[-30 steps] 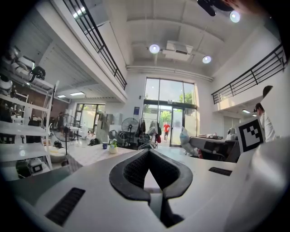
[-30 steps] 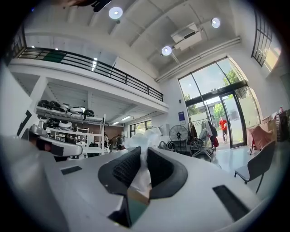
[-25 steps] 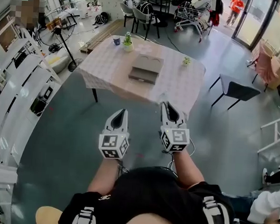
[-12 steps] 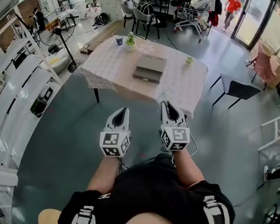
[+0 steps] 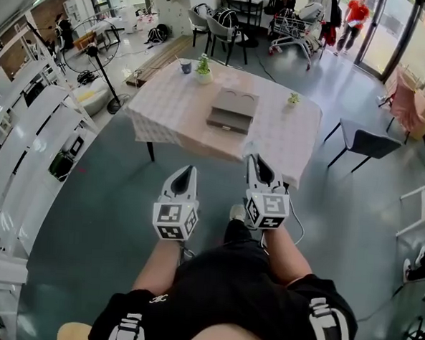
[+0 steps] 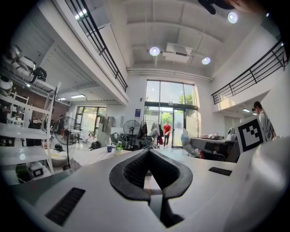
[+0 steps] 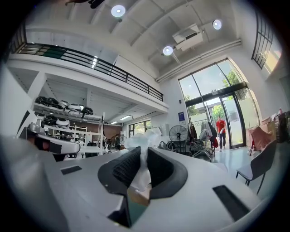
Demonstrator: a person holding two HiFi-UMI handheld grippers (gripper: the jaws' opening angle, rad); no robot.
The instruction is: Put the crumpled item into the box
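Note:
A flat grey-brown box lies in the middle of a table with a pale checked cloth, some way ahead of me. My right gripper is held at waist height short of the table's near edge, shut on a crumpled white item that sticks up between its pads. In the head view a bit of that white item shows at the jaw tips. My left gripper is beside it, level with it, its jaws together and nothing held; in the left gripper view the tips meet.
On the table stand a small potted plant, a cup and a tiny plant. White shelving runs along the left, a floor fan stands beyond it, and a dark chair is right of the table.
The table and box have slid slightly lower and to the right in the head view as I come closer. Both grippers keep their pose and grip.

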